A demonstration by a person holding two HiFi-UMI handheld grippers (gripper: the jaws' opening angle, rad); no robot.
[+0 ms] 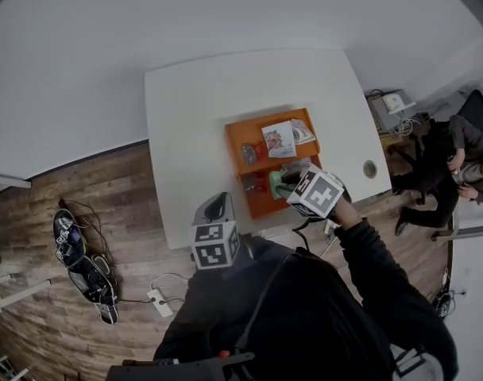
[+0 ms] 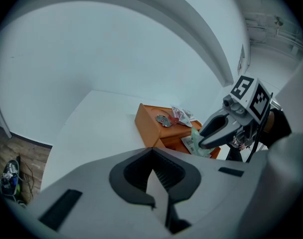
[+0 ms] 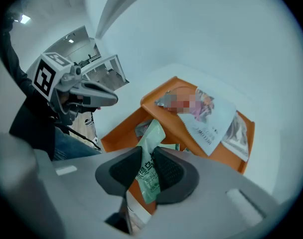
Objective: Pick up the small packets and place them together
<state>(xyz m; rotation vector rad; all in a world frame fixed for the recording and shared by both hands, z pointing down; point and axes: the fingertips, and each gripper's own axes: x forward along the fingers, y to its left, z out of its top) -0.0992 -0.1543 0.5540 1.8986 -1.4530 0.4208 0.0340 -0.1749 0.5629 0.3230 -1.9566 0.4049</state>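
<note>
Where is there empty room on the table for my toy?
Bare table stretches left of the orange tray and beyond it. The tray is crowded with packets; the right gripper holds a green packet above its near half.

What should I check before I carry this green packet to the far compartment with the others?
1. Right gripper grip on green packet: ok, pads pinch its middle.
2. Packet lifted clear of tray: cannot tell, the views don't settle it.
3. Bare space in far compartment beside white packets: ok.
4. Left gripper out of the way: ok, shut, empty, short of the tray.
5. Near compartment emptied: not ok, a small packet lies there.
</note>
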